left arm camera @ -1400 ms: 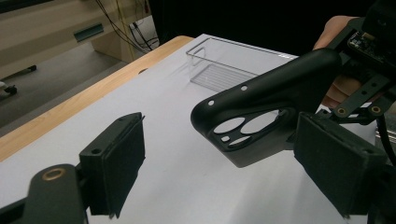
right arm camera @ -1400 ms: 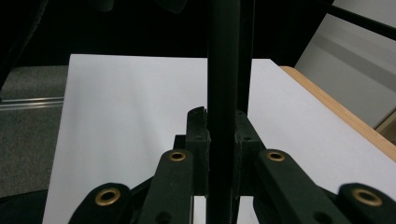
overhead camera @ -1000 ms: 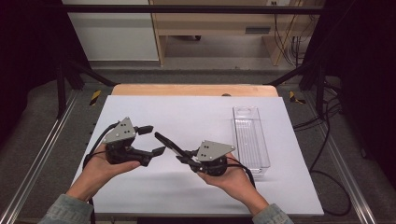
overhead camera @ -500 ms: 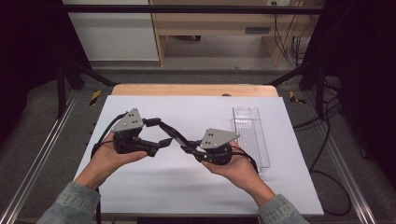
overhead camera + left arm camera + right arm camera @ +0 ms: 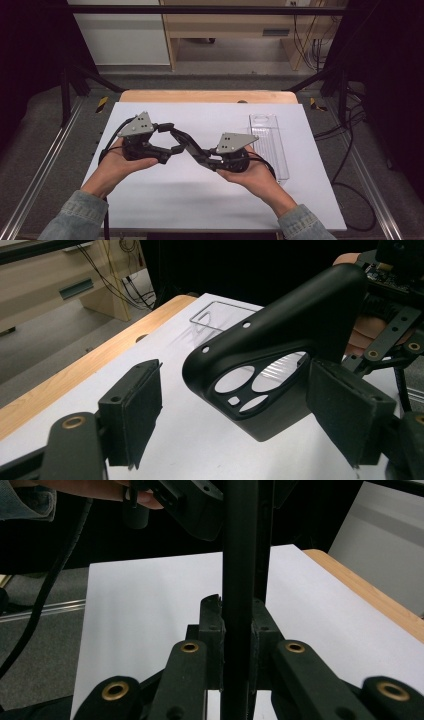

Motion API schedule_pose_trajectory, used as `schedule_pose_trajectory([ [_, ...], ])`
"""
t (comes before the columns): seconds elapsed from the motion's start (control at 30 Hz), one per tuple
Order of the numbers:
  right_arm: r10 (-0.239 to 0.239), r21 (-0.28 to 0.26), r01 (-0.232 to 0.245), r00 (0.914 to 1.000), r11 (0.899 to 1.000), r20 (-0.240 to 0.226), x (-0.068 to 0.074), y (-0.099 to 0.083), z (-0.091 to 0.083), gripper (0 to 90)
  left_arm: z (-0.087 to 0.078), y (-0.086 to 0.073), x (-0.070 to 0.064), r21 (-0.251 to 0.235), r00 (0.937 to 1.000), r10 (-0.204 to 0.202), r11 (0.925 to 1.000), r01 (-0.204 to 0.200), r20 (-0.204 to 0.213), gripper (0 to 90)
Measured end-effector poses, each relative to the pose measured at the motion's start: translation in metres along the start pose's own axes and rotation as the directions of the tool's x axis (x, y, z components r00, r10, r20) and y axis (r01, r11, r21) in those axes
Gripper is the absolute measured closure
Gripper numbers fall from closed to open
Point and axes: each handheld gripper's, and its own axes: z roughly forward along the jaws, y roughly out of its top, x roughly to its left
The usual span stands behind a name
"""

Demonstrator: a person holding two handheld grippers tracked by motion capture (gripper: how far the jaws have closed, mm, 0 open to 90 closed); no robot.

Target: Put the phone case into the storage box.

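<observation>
Held above the white table sheet (image 5: pixel 165 200), the black plastic phone case (image 5: pixel 280 360) is pinched edge-on in the right gripper (image 5: pixel 200 156) and sits between the left gripper's (image 5: pixel 172 137) wide-open jaws — that thin grip could let it twist or drop.

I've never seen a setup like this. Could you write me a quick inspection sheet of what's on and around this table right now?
Surface: white table top, wooden strip along the far edge.
Job's things: black phone case, held above the table; clear plastic tray at the right.
Clutter: nothing seen.
Tools: right tool shut on the phone case; left tool open, its jaws either side of the case's camera end.
Cables: one trails from each tool; more on the floor at the right.
Surroundings: metal frame, wooden furniture behind.
</observation>
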Motion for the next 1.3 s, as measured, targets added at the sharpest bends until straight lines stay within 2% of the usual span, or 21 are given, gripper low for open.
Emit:
schedule_pose_trajectory([
  [0.2,0.009,0.003,-0.009,0.9998,1.000,-0.019,0.000,0.000,0.002,80.9,-0.004,0.000,0.000,-0.017,0.9997,-0.002,0.9998,0.002,0.025,24.1],
  [0.3,0.012,0.006,-0.011,0.9996,1.000,-0.028,0.001,0.000,0.004,80.9,-0.003,-0.001,-0.001,-0.010,0.9994,0.003,0.9999,-0.002,0.034,25.2],
  [0.43,0.020,0.005,-0.019,0.9994,1.000,-0.030,0.000,0.000,0.005,80.9,-0.002,-0.001,-0.002,-0.009,0.9988,0.009,0.9999,-0.009,0.048,30.7],
  [0.6,0.035,0.010,-0.035,0.9990,0.999,-0.027,-0.002,-0.001,0.005,80.8,-0.004,-0.002,0.001,-0.009,0.9986,-0.006,0.9999,0.006,0.052,34.8],
  [0.73,0.046,0.015,-0.046,0.9988,0.999,-0.017,-0.004,-0.001,0.005,80.5,-0.008,-0.001,0.001,-0.023,0.9992,-0.013,0.9997,0.014,0.038,43.0],
  [0.8,0.047,0.015,-0.047,0.9988,0.999,-0.015,-0.004,-0.001,0.005,80.5,-0.010,0.000,0.003,-0.024,0.9993,-0.028,0.9993,0.029,0.025,52.3],
  [1.07,0.051,0.027,-0.051,0.9987,0.998,-0.006,-0.005,0.000,0.007,80.2,-0.014,-0.003,0.004,0.005,0.9994,-0.031,0.9995,0.031,0.016,59.6],
  [1.3,0.053,0.039,-0.053,0.9986,0.998,0.001,-0.006,0.000,0.007,79.9,-0.015,-0.004,0.004,0.018,0.9991,-0.038,0.9991,0.038,0.020,62.4],
])
